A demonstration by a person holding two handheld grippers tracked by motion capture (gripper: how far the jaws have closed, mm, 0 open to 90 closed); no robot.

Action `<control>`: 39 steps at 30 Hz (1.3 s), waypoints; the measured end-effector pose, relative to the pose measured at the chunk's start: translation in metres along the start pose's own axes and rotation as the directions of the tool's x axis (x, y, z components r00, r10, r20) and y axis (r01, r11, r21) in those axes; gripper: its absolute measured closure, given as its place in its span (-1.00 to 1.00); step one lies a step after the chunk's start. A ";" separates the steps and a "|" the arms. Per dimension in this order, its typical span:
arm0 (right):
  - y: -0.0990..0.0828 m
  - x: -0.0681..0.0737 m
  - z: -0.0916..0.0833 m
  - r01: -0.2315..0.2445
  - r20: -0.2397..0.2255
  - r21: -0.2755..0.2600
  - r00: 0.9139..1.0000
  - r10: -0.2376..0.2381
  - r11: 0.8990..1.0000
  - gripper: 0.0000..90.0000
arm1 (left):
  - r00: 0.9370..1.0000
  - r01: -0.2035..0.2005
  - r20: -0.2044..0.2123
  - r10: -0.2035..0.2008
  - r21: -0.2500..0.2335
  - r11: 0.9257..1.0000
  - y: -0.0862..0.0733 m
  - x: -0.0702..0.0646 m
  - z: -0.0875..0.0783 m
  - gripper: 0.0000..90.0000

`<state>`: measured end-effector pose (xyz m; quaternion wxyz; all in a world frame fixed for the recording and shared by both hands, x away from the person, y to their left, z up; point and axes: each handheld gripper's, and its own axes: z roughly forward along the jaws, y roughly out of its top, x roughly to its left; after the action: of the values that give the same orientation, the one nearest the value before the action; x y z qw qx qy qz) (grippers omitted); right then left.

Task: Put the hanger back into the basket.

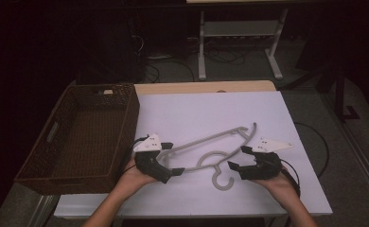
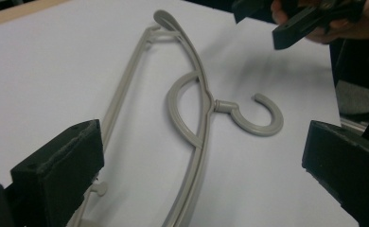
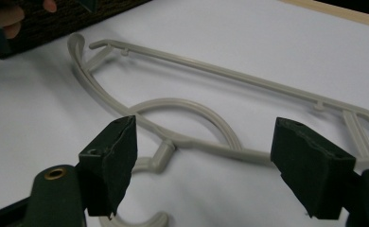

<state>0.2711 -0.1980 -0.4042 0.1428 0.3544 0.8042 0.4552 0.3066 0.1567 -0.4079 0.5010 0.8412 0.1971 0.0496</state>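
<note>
A grey plastic hanger (image 1: 214, 152) lies flat on the white table top (image 1: 197, 109), its hook toward the person. My left gripper (image 1: 173, 158) is open at the hanger's left end. In the left gripper view the hanger (image 2: 204, 101) runs up between the two wide-apart jaws of this gripper (image 2: 201, 156). My right gripper (image 1: 239, 157) is open just right of the hook. In the right gripper view its jaws (image 3: 206, 151) stand apart above the hanger's curved shoulder (image 3: 187, 101). Neither gripper holds anything.
A brown wicker basket (image 1: 126, 127) stands against the table's left side, its inside dark. Beyond the far edge are a white table frame (image 1: 202, 47) and cables on the floor. The right gripper (image 2: 305, 19) appears at the top right of the left gripper view.
</note>
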 end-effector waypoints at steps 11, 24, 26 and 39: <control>-0.017 -0.003 -0.015 -0.024 0.023 0.009 0.999 0.023 1.000 -0.49 | 0.996 -0.080 0.043 0.076 0.098 0.992 0.002 0.000 0.032 -0.58; -0.018 -0.005 -0.013 -0.029 0.020 0.011 0.999 0.029 1.000 -0.47 | 0.989 -0.142 0.079 0.128 0.222 0.965 -0.002 0.004 0.059 0.07; -0.018 -0.005 -0.013 -0.032 0.022 0.013 0.999 0.032 0.999 -0.47 | 0.989 -0.141 0.080 0.126 0.229 0.963 -0.002 0.004 0.061 0.19; -0.018 -0.006 -0.014 -0.031 0.029 0.012 0.999 0.030 0.999 -0.46 | 0.983 -0.178 0.097 0.157 0.278 0.944 -0.003 0.002 0.066 0.54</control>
<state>0.2599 -0.2172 -0.4122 0.1451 0.3739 0.7994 0.4473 0.3257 0.1045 -0.4432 0.3752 0.9196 0.1114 0.0321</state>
